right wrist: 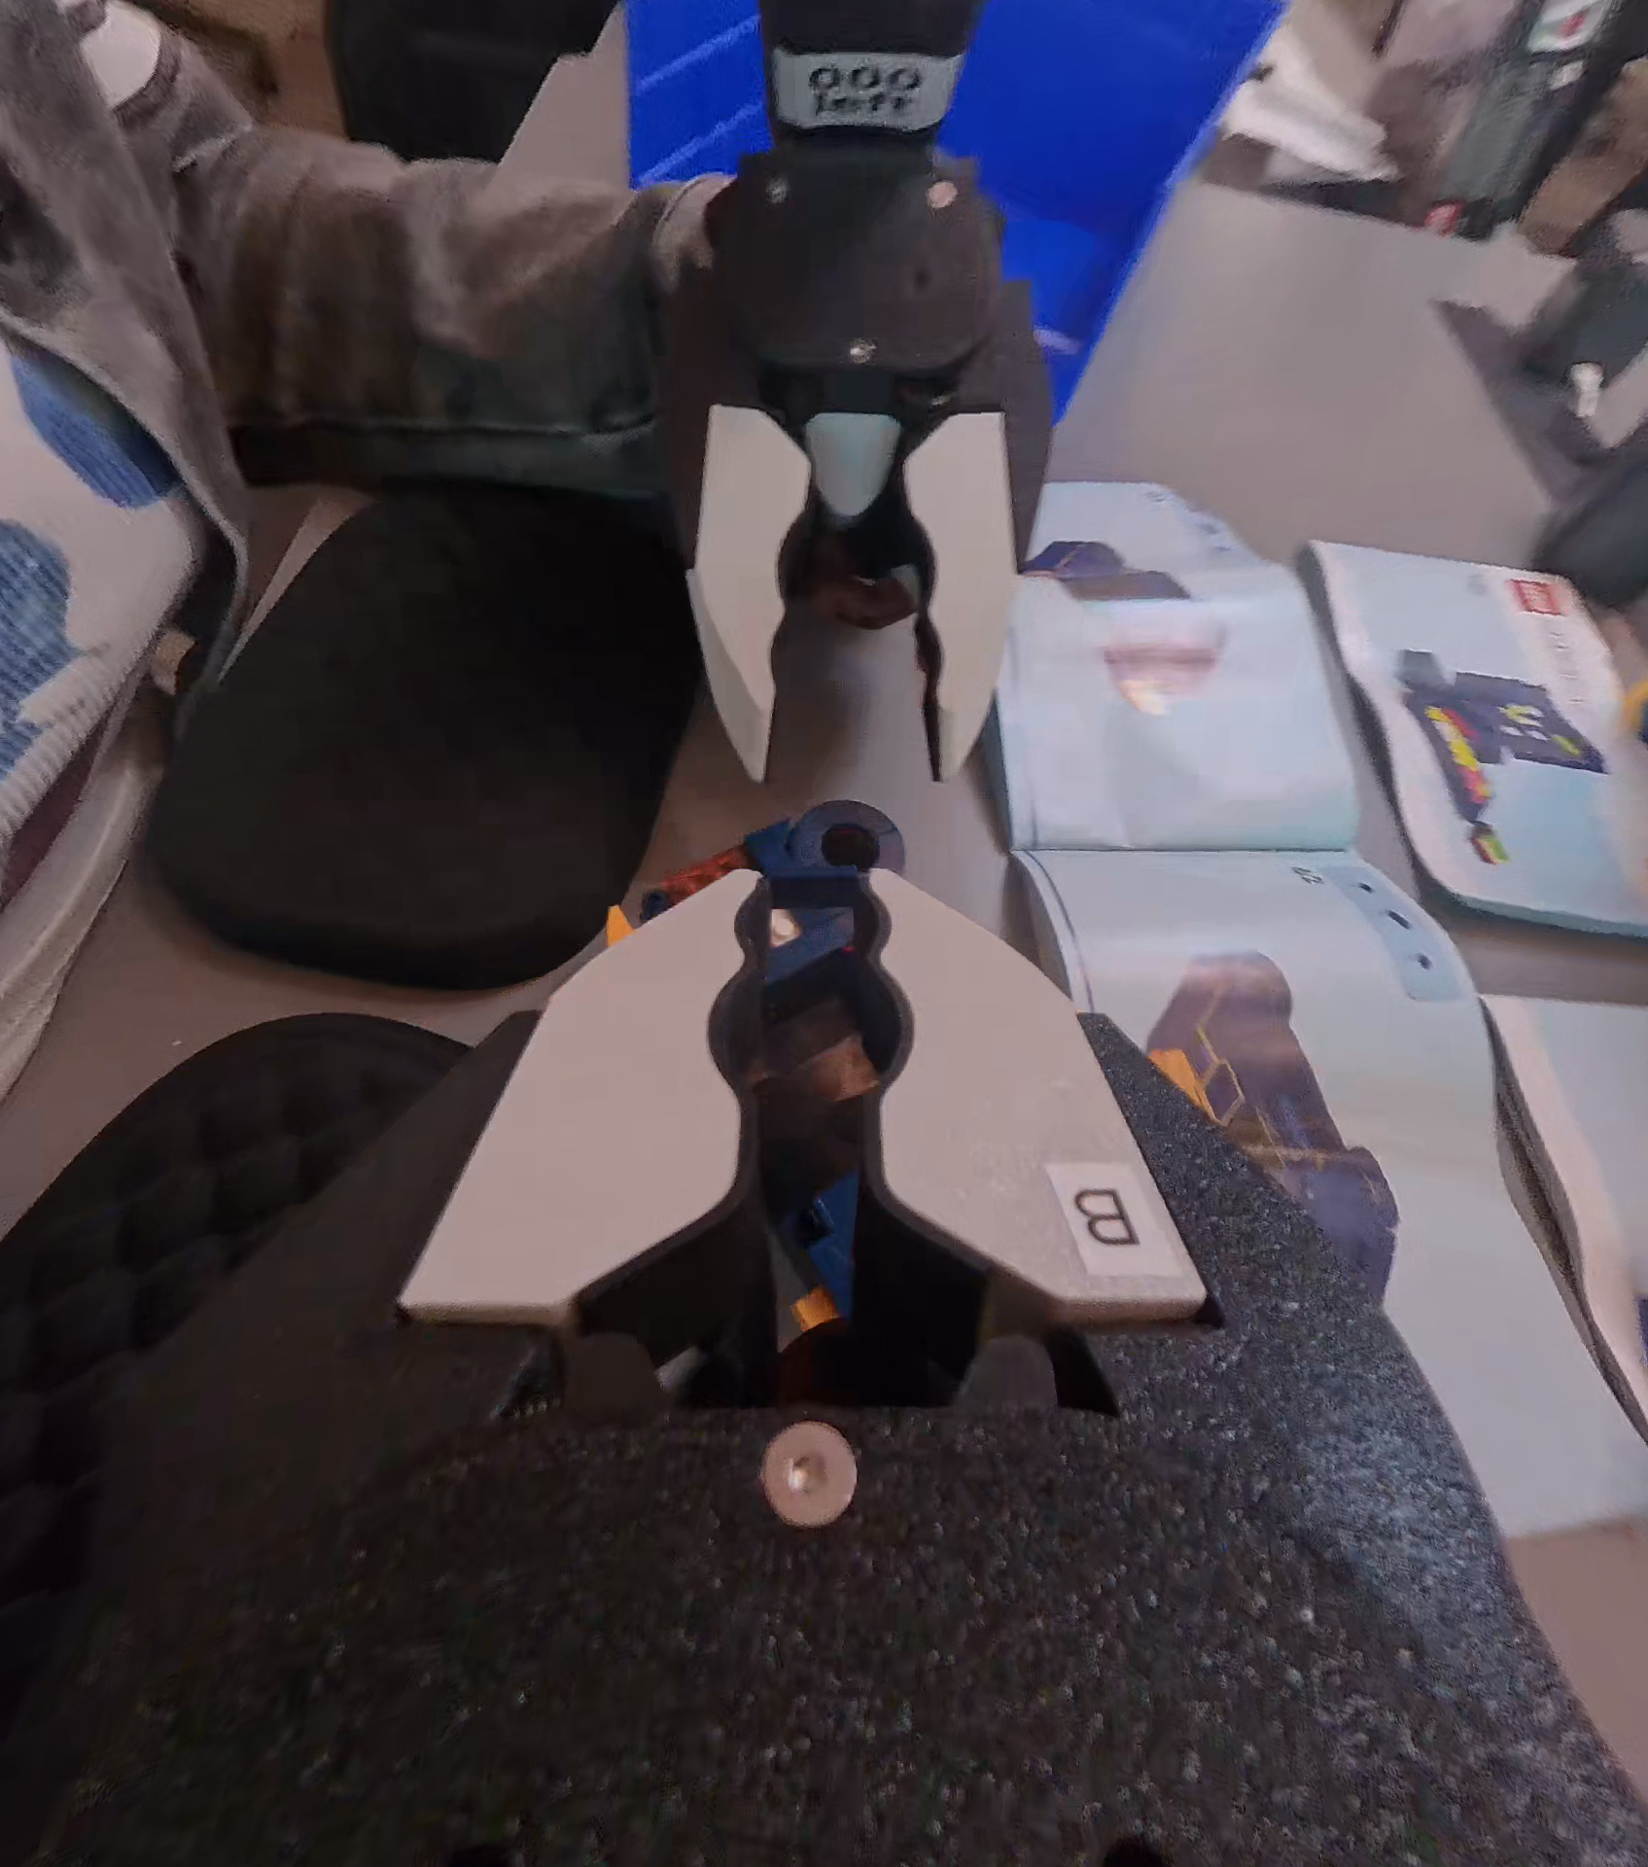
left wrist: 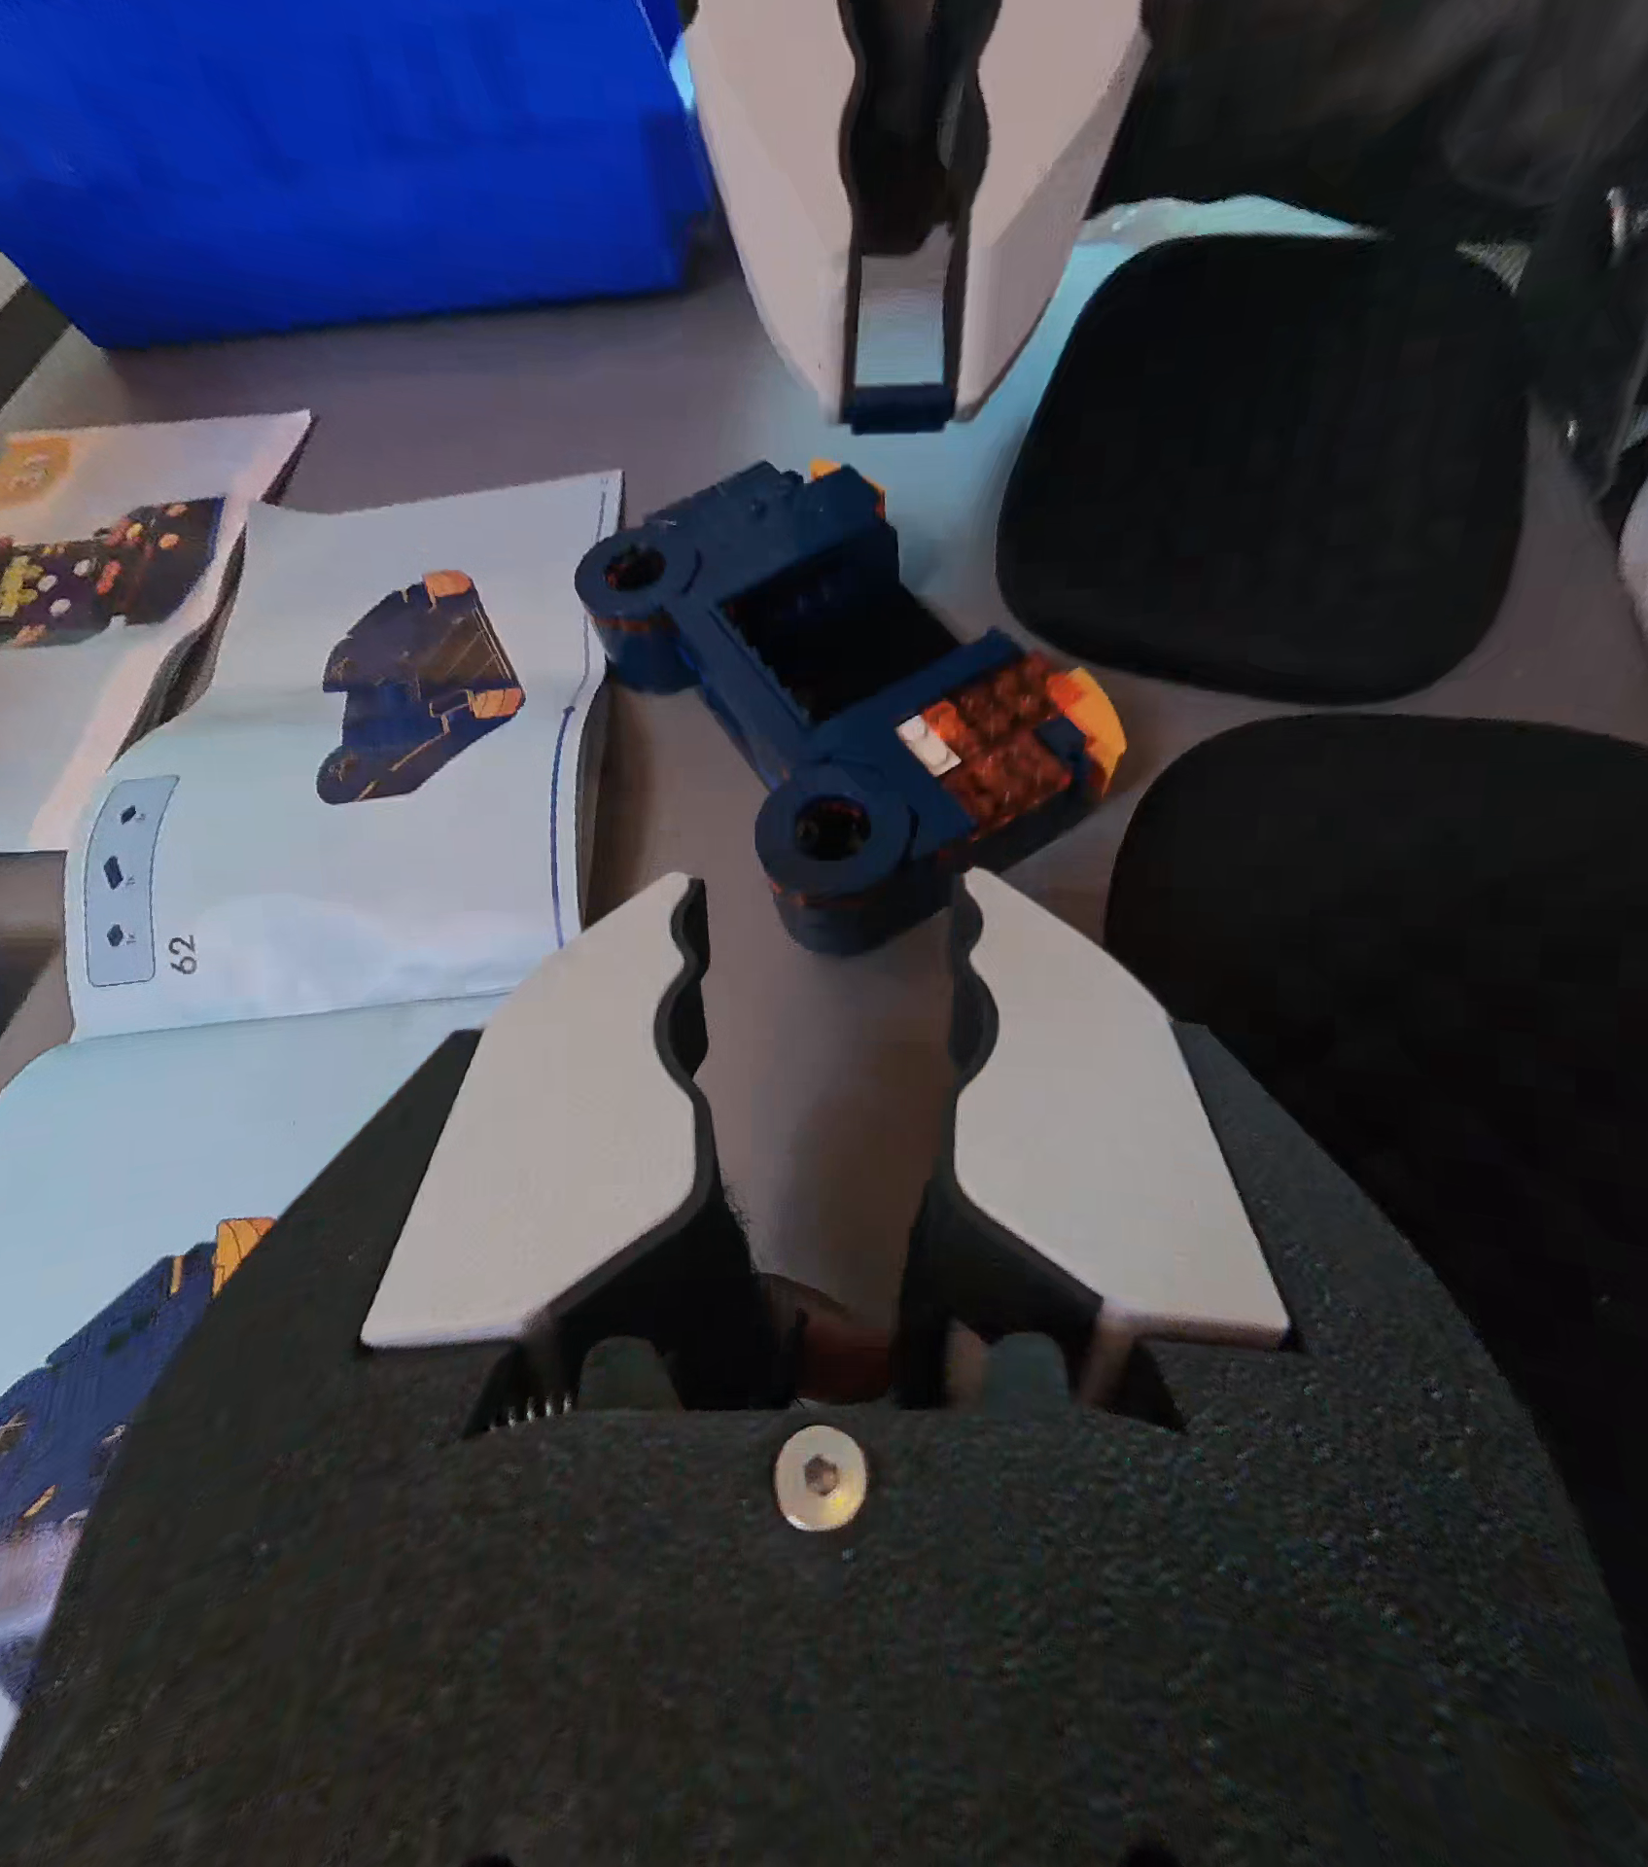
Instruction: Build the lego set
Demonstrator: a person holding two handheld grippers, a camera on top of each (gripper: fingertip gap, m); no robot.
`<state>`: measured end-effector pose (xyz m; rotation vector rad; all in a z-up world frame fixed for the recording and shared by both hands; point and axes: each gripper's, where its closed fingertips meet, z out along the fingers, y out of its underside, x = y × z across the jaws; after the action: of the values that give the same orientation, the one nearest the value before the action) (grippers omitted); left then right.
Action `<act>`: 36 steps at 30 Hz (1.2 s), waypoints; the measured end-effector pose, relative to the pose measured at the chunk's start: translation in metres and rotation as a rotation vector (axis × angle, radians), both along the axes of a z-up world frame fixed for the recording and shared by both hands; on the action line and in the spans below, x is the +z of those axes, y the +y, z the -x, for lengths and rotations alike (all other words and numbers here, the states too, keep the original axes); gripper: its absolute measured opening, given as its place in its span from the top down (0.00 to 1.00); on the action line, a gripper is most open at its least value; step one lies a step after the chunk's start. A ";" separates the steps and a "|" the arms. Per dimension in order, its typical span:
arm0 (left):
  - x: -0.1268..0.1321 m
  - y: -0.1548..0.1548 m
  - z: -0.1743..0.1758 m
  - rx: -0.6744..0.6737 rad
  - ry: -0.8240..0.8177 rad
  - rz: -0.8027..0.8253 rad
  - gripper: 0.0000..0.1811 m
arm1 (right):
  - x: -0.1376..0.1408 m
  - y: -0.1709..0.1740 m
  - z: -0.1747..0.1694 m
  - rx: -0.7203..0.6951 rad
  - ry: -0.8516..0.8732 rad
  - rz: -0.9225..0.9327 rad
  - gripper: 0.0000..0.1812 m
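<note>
The right gripper (left wrist: 895,409) pinches a small dark-blue brick (left wrist: 893,404) above the lego model (left wrist: 840,687), apparently ready to add it. The left gripper (left wrist: 825,929), spread and empty, sits just behind the model on the tabletop (left wrist: 496,404), likely to steady it.

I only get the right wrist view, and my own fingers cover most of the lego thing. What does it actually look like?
Observer: In the left wrist view the lego model lies on the grey table. It is a dark blue frame with two round rings along one side and an orange studded patch at one end.
Operator: Am I holding anything? I just see blue bits between my fingers.
Observer: Yes. Seen from the front, the right gripper pinches a small dark blue brick at its very tips, apart from the model.
Operator: And the other gripper?
Observer: The left gripper is open and empty, its tips by the model's nearer ring.
</note>
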<state>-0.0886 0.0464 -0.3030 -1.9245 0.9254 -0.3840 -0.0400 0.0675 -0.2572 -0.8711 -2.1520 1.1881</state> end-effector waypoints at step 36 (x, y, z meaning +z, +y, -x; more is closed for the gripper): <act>-0.005 0.009 -0.024 -0.022 0.024 -0.057 0.75 | 0.049 0.036 0.022 -0.042 0.334 0.721 0.92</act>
<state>-0.0648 0.0559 -0.3076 -1.8719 0.9637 -0.3440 -0.0618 0.1039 -0.2084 -0.9012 -1.4299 1.9732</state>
